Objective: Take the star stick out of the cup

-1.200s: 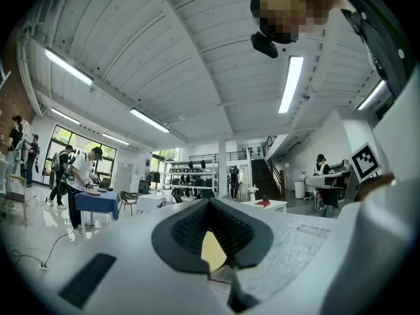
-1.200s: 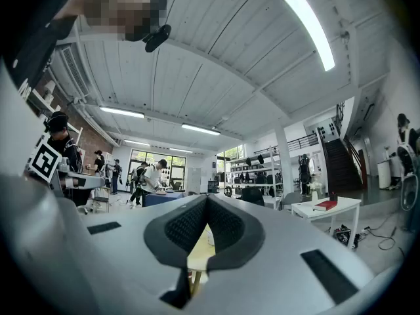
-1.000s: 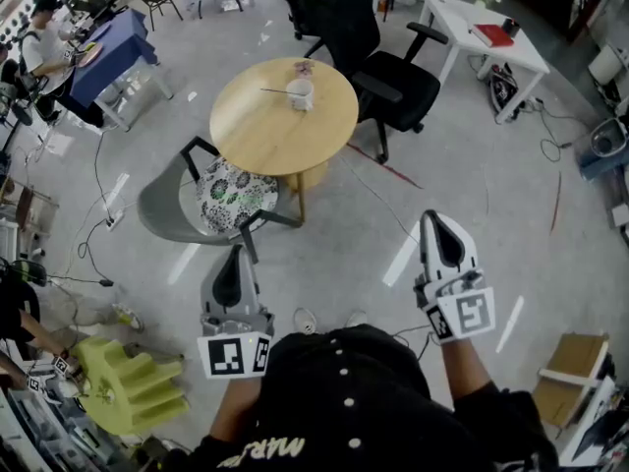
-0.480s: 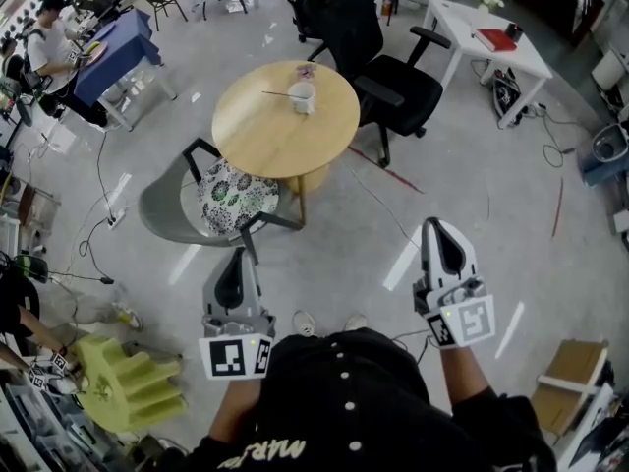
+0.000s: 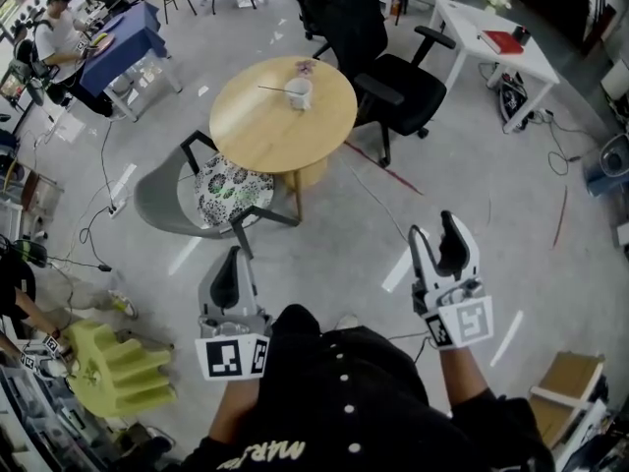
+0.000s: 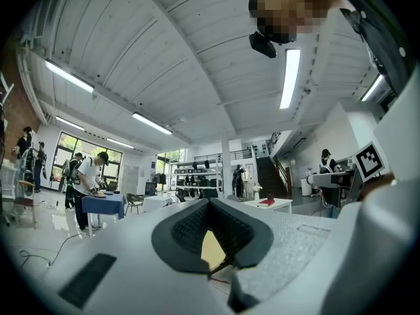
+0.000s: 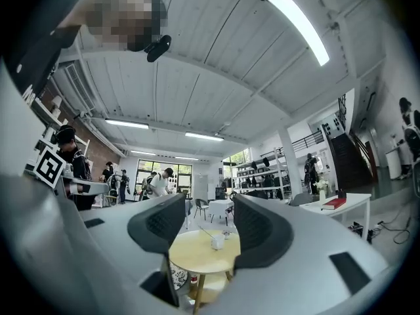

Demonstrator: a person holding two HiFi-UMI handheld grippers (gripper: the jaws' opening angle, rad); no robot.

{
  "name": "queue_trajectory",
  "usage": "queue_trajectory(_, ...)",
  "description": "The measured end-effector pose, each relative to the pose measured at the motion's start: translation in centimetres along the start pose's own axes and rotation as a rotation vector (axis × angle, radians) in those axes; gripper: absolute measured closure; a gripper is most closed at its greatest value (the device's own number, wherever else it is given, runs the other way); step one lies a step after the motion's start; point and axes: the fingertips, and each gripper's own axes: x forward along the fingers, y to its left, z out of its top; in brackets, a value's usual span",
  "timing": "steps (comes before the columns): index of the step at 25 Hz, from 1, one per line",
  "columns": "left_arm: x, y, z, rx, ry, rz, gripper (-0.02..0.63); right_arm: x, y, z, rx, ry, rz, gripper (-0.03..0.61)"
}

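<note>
Task is not begun: the star stick [image 5: 275, 89] sits in the cup [image 5: 299, 93] on the far tabletop [image 5: 265, 131], well apart from me. My right gripper [image 5: 434, 239] has just been opening its jaws, with nothing between them; my left gripper [image 5: 232, 256] has its jaws together.

star stick [image 5: 274, 89] poking from cup [image 5: 299, 92]: thin line only in head view, star end too small to tell. cup tiny in right gripper view too, stick barely a hairline. left tongs [image 6: 211, 210] block nearly all of desk [image 6: 210, 251] in own view, only yellow sliver shows. person [image 5: 12, 308] cut off by left edge of head view.
</note>
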Motion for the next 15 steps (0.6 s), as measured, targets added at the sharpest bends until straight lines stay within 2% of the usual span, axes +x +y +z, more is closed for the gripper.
queue_trajectory(7, 0.9, -1.3, -1.5, -0.005, 0.025, 0.02, 0.609, 0.1, -2.1, -1.1, 0.02, 0.01, 0.013, 0.347)
queue_trajectory(15, 6.5, 1.3, -3.0, -0.023, 0.017, 0.011, 0.609, 4.9, -3.1, -2.0, 0.001, 0.007, 0.019, 0.337)
